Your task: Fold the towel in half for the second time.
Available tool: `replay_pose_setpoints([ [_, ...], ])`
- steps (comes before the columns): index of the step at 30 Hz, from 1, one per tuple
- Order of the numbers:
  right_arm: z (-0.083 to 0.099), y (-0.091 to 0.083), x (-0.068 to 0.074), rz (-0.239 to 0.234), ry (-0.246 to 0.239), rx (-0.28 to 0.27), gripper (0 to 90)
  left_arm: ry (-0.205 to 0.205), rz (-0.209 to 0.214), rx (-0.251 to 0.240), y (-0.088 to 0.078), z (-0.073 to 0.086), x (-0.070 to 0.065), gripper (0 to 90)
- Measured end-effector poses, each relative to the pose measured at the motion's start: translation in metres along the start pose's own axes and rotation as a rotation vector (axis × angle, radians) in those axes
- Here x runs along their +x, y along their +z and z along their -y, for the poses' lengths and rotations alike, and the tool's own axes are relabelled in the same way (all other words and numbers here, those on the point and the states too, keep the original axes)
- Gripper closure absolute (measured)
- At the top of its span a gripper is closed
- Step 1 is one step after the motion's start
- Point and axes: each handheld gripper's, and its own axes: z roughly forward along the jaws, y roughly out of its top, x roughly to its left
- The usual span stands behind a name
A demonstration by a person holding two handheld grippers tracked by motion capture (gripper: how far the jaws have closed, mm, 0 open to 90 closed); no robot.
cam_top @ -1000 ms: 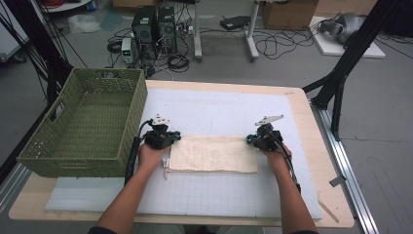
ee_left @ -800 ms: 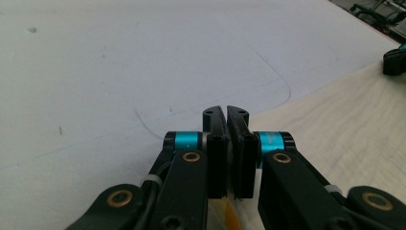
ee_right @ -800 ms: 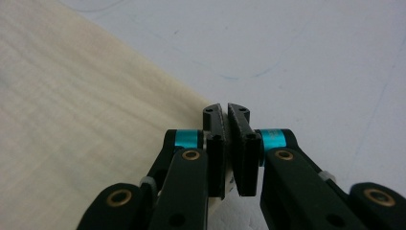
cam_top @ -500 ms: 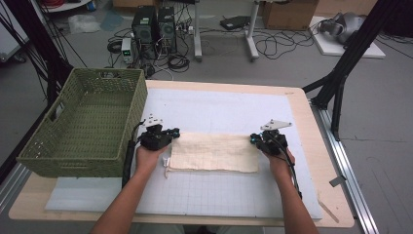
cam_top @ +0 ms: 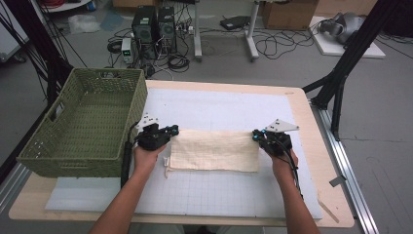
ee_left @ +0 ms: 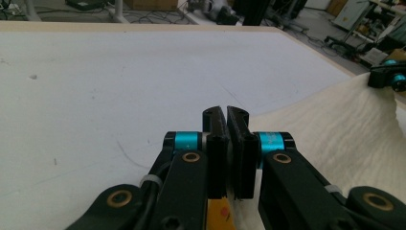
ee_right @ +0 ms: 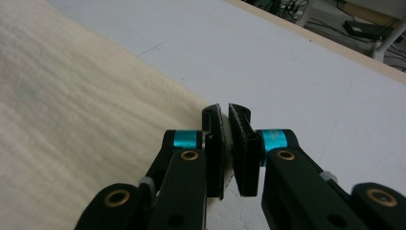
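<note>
While both grippers pinched the far corners of the cloth [cam_top: 214, 150], the fabric lay stretched between them on the white mat [cam_top: 214, 107], just to the right of the green basket [cam_top: 87, 122]. Its long axis ran side to side across the mat, from the left gripper [cam_top: 171, 130] at the end nearer the basket to the right gripper [cam_top: 255, 135] at the end away from it. Each hand was thus at its own end, neither nearer than the other, and any fold or lift would probably have to carry that far edge toward the person or upward with both ends together.

Seen from the left gripper view, the left gripper [ee_left: 227, 115] had its jaws pressed together on a thin edge of cloth [ee_left: 344, 124], which rose to the right. The right gripper [ee_right: 225, 112] likewise clamped the corner of the cloth [ee_right: 81, 110].

The cloth was cream, faintly checked, already folded into a long rectangle, slightly lifted along its far edge, with a small tag or loose corner at the near end beside the basket.
</note>
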Motion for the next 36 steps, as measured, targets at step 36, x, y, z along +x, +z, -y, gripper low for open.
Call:
replay_pose_setpoints([
  [36, 0.048, -0.044, 0.041, -0.132, -0.048, -0.01, 85.0, 0.063, 0.065, 0.169, -0.041, 0.042, -0.026, 85.2],
])
